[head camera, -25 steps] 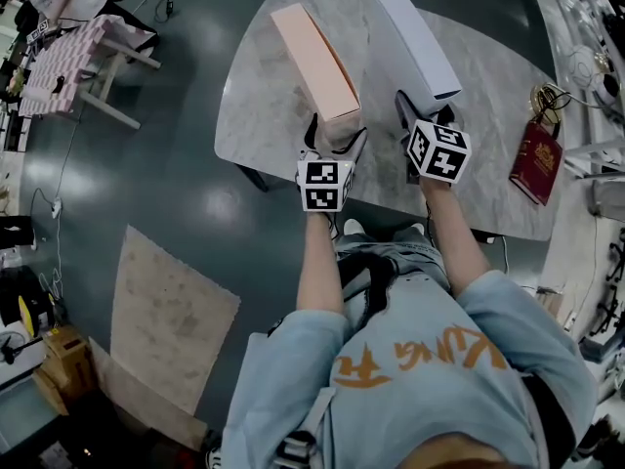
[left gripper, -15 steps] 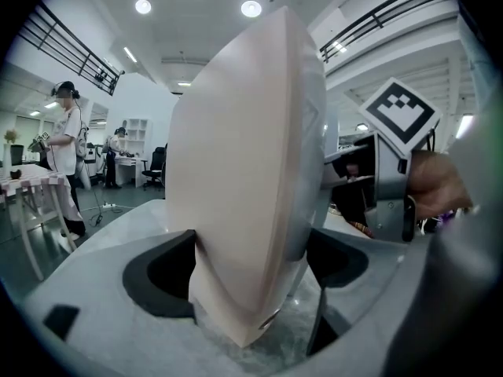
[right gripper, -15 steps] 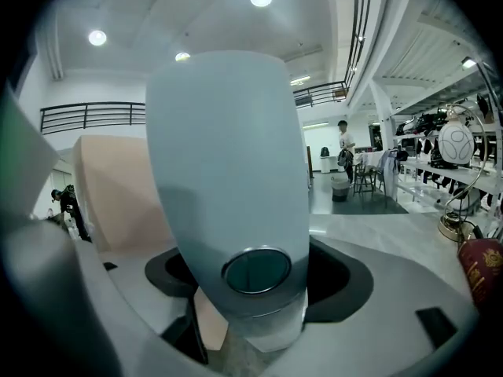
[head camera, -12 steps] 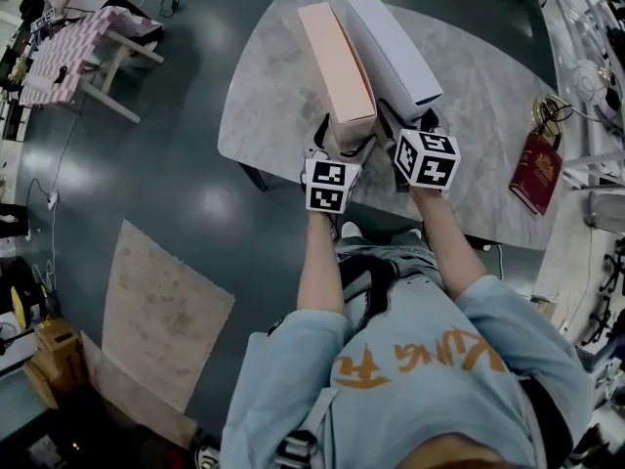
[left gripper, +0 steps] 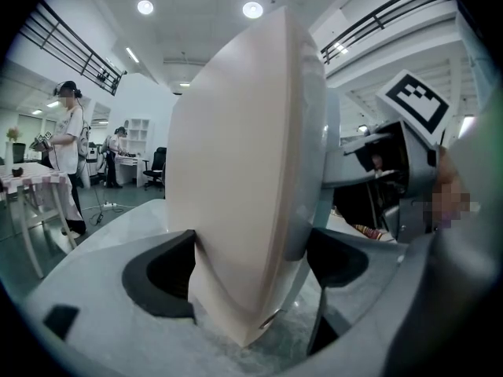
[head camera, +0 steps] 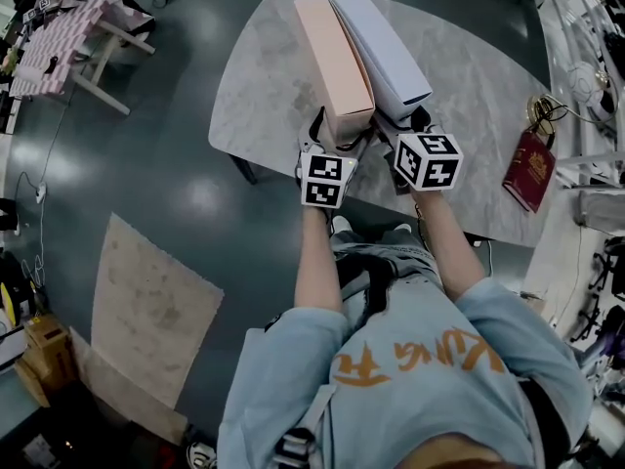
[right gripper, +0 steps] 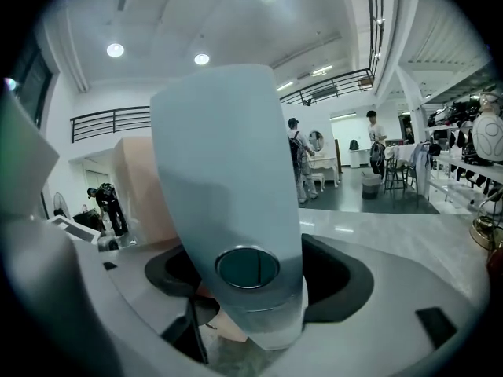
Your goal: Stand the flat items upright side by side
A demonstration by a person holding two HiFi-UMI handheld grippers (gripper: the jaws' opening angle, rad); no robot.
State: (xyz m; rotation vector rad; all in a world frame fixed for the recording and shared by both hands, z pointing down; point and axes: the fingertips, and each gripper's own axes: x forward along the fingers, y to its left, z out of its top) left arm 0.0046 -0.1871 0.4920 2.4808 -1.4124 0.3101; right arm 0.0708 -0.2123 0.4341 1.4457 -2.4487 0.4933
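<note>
Two long flat boxes stand on their narrow edges on the marble table point(head camera: 264, 106), long sides together. The pink box point(head camera: 332, 57) is on the left and the white box point(head camera: 383, 52) on the right. My left gripper point(head camera: 338, 135) is shut on the pink box's point(left gripper: 236, 171) near end, one jaw on each face. My right gripper point(head camera: 404, 118) is shut on the white box's point(right gripper: 224, 171) near end, just above a round metal-rimmed hole point(right gripper: 247, 267). The pink box point(right gripper: 141, 187) shows behind it at left. The white box's edge point(left gripper: 316, 132) peeks out beside the pink one.
A dark red booklet point(head camera: 530, 169) and a gold wire object point(head camera: 549, 97) lie at the table's right end. The table's near edge runs right under both grippers. A pink checked table point(head camera: 63, 52) and a tan floor mat point(head camera: 156, 311) are to the left. People stand far off in the room.
My right gripper carried the white box leftward, closing the gap until it rests against the pink box. The left gripper and pink box stayed put.
</note>
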